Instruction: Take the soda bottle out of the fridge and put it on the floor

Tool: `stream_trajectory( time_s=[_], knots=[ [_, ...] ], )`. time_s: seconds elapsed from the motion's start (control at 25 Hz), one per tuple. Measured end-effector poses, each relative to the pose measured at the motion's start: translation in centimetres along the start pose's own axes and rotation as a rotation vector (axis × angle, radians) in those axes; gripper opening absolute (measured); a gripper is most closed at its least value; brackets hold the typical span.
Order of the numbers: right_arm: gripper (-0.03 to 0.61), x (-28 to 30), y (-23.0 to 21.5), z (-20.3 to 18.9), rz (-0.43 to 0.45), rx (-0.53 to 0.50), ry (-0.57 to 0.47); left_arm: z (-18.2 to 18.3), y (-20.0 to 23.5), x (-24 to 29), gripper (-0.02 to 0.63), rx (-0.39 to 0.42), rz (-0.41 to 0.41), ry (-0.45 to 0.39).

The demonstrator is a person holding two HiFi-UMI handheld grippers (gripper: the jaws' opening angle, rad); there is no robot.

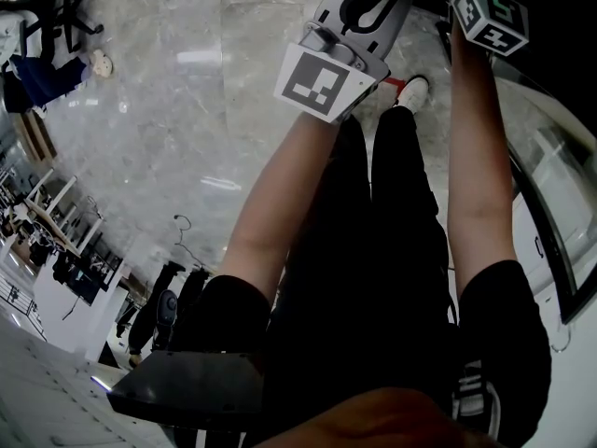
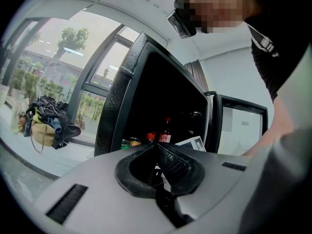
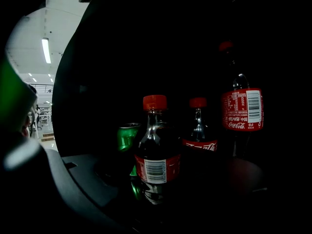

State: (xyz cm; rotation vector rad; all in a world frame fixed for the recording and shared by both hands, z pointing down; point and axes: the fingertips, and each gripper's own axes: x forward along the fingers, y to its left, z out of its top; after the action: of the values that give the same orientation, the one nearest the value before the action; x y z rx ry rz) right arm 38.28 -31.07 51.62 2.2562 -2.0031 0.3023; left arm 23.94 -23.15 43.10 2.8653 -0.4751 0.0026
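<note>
While upright, can point(image 3: 127, 136) beside soda bottle point(image 3: 157, 152).

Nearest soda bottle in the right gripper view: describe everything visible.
The nearest soda bottle is clear plastic holding dark cola, red cap on, red label with its barcode facing the camera. It stands upright in the dark fridge, a green can just left, two more bottles behind. It is between the right gripper's open jaws, apparently untouched.
</note>
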Motion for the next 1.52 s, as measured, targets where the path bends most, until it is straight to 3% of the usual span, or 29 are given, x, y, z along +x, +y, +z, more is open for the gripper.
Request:
stream_trajectory(
  time_s=[0.6, 0.84, 1.08, 1.28, 1.52],
  knots=[
    [0.299, -5.7, 4.0, 4.4, 0.115, -0.052, -0.062, 1.5, -1.8, -1.7, 0.002, 0.023, 0.027, -0.025],
    [0.299, -10.1, 6.0, 6.6, 0.184, -0.068, -0.071, 2.8, -3.1, -3.5, 0.002, -0.012, 0.068, -0.056],
    [0.299, -12.7, 9.6, 7.7, 0.329, -0.075, -0.084, 4.1, -2.0, -5.7, 0.002, 0.048, 0.153, -0.025],
    [0.299, -14.3, 14.4, 7.4, 0.491, -0.068, -0.091, 4.4, -1.1, -8.9, 0.002, 0.065, 0.256, -0.049],
    [0.299, -15.4, 20.7, 2.8, 0.61, -0.065, -0.071, 1.5, 0.5, -14.9, 0.002, 0.062, 0.327, -0.051]
  ],
)
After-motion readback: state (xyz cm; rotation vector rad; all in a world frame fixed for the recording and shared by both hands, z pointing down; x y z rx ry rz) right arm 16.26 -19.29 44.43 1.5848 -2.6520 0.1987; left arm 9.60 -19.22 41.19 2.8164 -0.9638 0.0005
